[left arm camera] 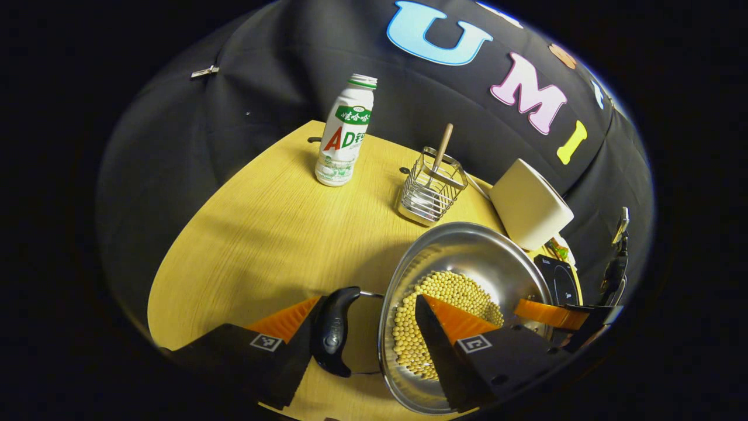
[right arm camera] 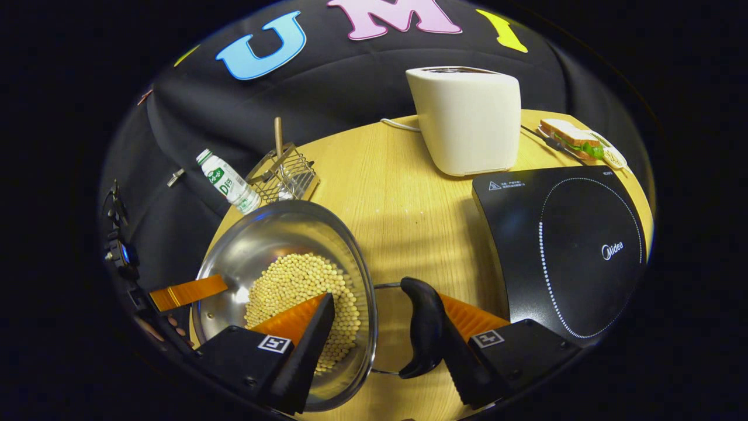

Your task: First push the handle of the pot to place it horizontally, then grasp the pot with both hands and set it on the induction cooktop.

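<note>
Table [right arm camera: 403,193]: pale wood, carries everything below.

Cooktop [right arm camera: 561,245]: black glass, flat on the table to the right of the pot and apart from it, nothing on it.

Pot [left arm camera: 467,257]: steel, on the table near its front edge, partly filled with beans [left arm camera: 450,292]. A black handle [left arm camera: 333,330] on a wire loop stands at each side rim; the one in the right gripper view [right arm camera: 423,327] faces the cooktop.

Toaster [right arm camera: 467,117]: cream, behind the cooktop, cord trailing to the left.

Left gripper [left arm camera: 362,333]: spread wide astride the pot's left rim, one finger inside over the beans, the other outside just beside the handle. Whether the fingers press on anything cannot be told.

Right gripper [right arm camera: 385,327]: spread wide astride the right rim, one finger inside the pot, the other outside against or just behind the handle; contact cannot be told.

Bottle [left arm camera: 345,134]: white and green, upright at the back left.

Rack [left arm camera: 432,190]: wire, beside the bottle, holding a wooden stick [left arm camera: 442,146].

Sandwich [right arm camera: 575,140]: at the far right edge, behind the cooktop.
</note>
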Demonstrator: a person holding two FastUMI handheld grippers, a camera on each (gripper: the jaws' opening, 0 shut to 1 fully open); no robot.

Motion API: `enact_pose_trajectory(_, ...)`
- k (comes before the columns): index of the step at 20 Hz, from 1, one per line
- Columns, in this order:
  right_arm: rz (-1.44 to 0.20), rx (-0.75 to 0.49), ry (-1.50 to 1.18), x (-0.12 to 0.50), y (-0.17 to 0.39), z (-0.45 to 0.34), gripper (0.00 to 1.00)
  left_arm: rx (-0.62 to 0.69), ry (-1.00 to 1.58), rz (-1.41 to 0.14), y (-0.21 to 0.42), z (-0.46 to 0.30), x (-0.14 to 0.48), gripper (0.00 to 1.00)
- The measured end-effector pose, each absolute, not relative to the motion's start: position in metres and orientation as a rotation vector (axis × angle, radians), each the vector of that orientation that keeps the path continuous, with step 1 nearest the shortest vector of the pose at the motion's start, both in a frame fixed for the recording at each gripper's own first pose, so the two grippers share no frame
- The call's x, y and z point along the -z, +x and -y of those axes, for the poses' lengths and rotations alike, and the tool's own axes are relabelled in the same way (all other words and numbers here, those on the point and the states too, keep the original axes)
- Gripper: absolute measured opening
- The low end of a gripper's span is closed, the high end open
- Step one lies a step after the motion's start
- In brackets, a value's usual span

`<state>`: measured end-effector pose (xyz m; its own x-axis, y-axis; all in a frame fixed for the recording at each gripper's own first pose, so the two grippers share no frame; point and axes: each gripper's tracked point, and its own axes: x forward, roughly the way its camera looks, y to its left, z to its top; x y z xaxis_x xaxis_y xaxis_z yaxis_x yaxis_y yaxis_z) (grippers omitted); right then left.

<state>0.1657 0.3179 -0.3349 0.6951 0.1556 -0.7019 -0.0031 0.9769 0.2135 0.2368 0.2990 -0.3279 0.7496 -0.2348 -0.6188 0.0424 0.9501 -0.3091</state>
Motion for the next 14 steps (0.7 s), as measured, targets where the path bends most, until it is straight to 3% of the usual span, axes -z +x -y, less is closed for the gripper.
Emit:
enact_pose_trajectory(1, -0.801, -0.081, 0.201, 0.338, 0.165, -0.316, 0.94, 0.153, -0.279, -0.716, 0.237, -0.299, 0.33, 0.91)
enact_pose_trajectory(4, -0.822, -0.08, 0.206, 0.344, 0.164, -0.315, 0.82, 0.157, -0.272, -0.741, 0.237, -0.299, 0.34, 0.84)
enact_pose_trajectory(8, -0.822, -0.076, 0.133, 0.351, 0.159, -0.31, 0.81, 0.14, -0.255, -0.744, 0.241, -0.304, 0.344, 0.75)
enact_pose_trajectory(10, -0.82, -0.064, 0.137, 0.351, 0.16, -0.306, 0.69, 0.137, -0.256, -0.744, 0.242, -0.309, 0.346, 0.69)
enact_pose_trajectory(14, -0.824, -0.047, 0.139, 0.351, 0.16, -0.306, 0.66, 0.141, -0.263, -0.744, 0.241, -0.308, 0.347, 0.65)
